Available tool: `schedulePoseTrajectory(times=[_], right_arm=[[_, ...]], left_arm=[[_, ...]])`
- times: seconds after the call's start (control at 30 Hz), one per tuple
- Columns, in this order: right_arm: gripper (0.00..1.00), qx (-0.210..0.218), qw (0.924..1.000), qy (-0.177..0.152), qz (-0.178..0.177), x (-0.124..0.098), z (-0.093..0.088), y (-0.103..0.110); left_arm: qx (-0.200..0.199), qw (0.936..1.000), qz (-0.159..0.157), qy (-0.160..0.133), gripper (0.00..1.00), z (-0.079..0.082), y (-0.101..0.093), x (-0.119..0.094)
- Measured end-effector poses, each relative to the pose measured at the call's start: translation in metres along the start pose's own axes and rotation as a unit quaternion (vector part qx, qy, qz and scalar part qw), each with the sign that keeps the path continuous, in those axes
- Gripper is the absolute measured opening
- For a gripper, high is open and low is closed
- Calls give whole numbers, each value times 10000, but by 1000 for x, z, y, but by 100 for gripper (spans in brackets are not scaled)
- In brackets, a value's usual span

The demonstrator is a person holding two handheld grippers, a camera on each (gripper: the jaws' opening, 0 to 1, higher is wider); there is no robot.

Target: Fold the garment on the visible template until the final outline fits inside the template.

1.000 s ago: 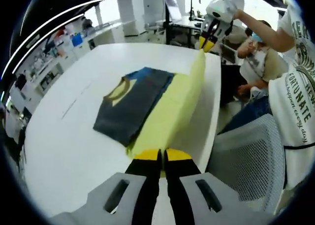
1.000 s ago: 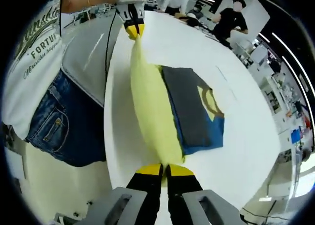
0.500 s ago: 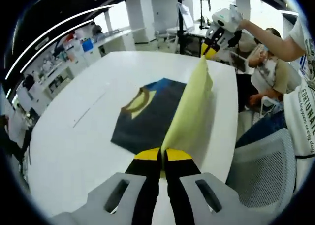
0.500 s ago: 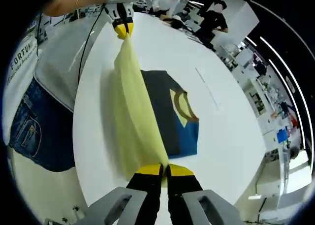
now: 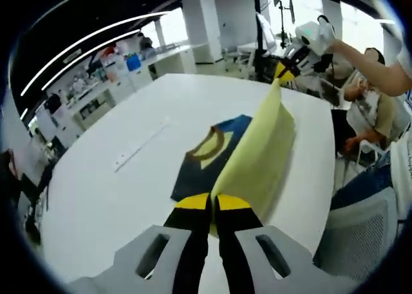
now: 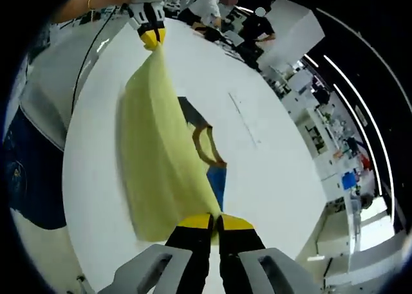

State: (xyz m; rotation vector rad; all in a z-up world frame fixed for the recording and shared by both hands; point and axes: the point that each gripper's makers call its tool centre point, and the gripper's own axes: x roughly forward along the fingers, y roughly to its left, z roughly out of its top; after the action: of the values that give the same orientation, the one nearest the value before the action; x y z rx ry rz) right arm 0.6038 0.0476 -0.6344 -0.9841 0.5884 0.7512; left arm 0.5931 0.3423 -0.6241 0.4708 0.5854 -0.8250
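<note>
Yellow garment panel (image 5: pixel 257 152) lifted off bench (image 5: pixel 96 197), stretched taut between both tongs; long axis runs straight ahead from each pair to the other. Dark folded part with collar (image 5: pixel 203 156) lies flat on bench, left of left tongs (image 5: pixel 213 202), right of right tongs (image 6: pixel 215 222). Both pairs pressed together, each pinching one end of yellow edge. Judgement: panel likely to be carried over dark part; neither hand nearer.

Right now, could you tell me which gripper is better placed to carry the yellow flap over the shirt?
Neither alone: the left gripper and right gripper each pinch one corner of the raised flap, so both should probably move together.
</note>
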Motion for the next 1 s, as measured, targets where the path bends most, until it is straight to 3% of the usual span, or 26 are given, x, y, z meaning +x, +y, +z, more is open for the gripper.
schedulePoseTrajectory(times=[0.17,0.3,0.53,0.63,0.8,1.0], right_arm=[[0,-172,9990,56,-399,6,3,-22],[0,-47,9986,25,-535,9,7,-32],[0,9,9969,50,-782,22,8,-47],[0,-6,9965,197,-814,33,2,-50],[0,-258,9949,377,-897,54,-3,-55],[0,-202,9951,446,-860,85,-8,-57]], left_arm=[[143,9996,229,-77,0,10,13,6],[126,9991,381,-151,0,16,25,12],[-279,9977,547,-285,0,17,47,25],[58,9981,492,-359,0,18,49,36],[-52,9989,440,-143,0,3,57,56],[-242,9987,448,15,1,-12,71,76]])
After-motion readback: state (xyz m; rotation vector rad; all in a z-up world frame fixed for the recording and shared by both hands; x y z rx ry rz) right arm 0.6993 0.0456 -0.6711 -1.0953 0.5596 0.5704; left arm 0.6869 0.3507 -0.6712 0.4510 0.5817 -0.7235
